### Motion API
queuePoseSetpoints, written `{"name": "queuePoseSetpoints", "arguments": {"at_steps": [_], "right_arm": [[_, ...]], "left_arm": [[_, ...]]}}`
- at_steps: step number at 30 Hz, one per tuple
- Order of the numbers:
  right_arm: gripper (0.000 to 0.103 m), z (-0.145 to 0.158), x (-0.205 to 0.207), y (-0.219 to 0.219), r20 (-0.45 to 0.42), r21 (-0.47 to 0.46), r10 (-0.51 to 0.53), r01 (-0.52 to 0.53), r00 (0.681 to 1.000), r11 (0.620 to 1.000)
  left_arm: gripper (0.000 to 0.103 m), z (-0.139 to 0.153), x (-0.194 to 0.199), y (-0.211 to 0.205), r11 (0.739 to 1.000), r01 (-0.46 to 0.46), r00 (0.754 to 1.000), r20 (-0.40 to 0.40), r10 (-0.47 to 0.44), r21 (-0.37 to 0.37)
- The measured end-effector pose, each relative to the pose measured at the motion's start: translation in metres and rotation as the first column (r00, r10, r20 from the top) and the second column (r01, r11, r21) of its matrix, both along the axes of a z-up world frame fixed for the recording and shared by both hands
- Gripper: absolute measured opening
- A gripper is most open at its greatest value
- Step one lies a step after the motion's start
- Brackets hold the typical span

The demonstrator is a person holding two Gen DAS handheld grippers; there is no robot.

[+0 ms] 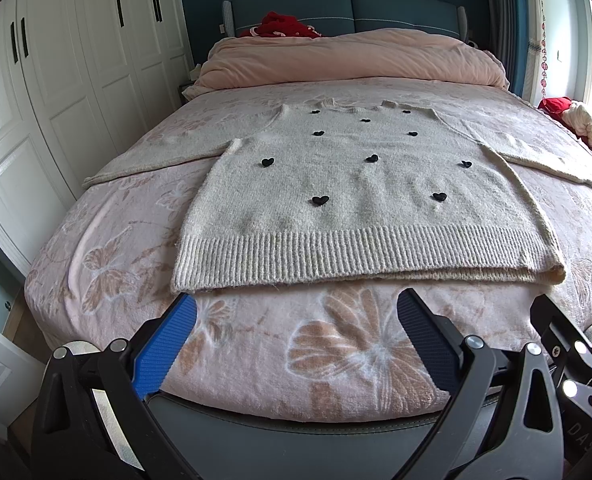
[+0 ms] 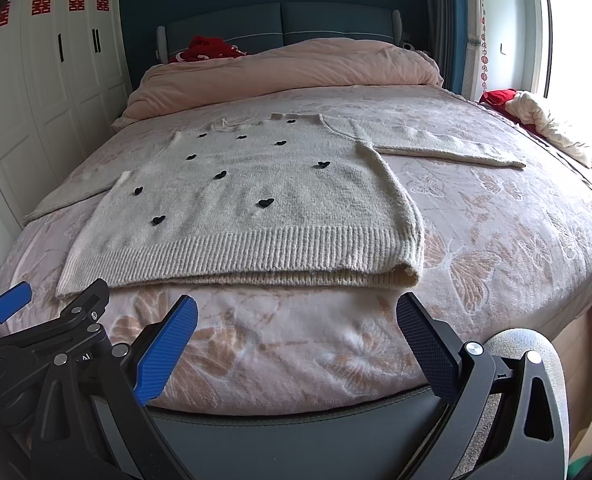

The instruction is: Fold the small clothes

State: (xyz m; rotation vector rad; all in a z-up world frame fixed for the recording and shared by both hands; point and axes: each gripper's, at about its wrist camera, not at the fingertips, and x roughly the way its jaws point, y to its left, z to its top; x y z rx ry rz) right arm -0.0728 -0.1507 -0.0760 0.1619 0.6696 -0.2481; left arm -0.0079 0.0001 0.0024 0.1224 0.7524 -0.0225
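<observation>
A cream knit sweater [image 1: 352, 184] with small black hearts lies flat on the bed, both sleeves spread out, ribbed hem towards me. It also shows in the right wrist view [image 2: 256, 196]. My left gripper [image 1: 296, 300] is open and empty, just short of the hem near the foot of the bed. My right gripper [image 2: 296, 304] is open and empty, in front of the hem's right corner. The left gripper also shows at the left edge of the right wrist view [image 2: 56, 304].
The bed is covered with a pink butterfly-print blanket [image 1: 256, 344]. A pink duvet [image 1: 348, 60] is bunched at the headboard with a red item [image 1: 284, 26] behind it. White wardrobes [image 1: 76, 60] stand on the left. A cream and red pile [image 2: 544, 120] lies by the window on the right.
</observation>
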Motion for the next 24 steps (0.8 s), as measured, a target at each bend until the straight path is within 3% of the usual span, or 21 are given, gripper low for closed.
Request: {"name": "queuePoseSetpoints", "arguments": {"at_steps": [24], "right_arm": [[0.098, -0.015, 0.008, 0.001, -0.055, 0.015, 0.024, -0.024, 0.998, 1.000]], "left_arm": [[0.098, -0.013, 0.004, 0.002, 1.000, -0.004, 0.999, -0.040, 0.005, 0.005]]}}
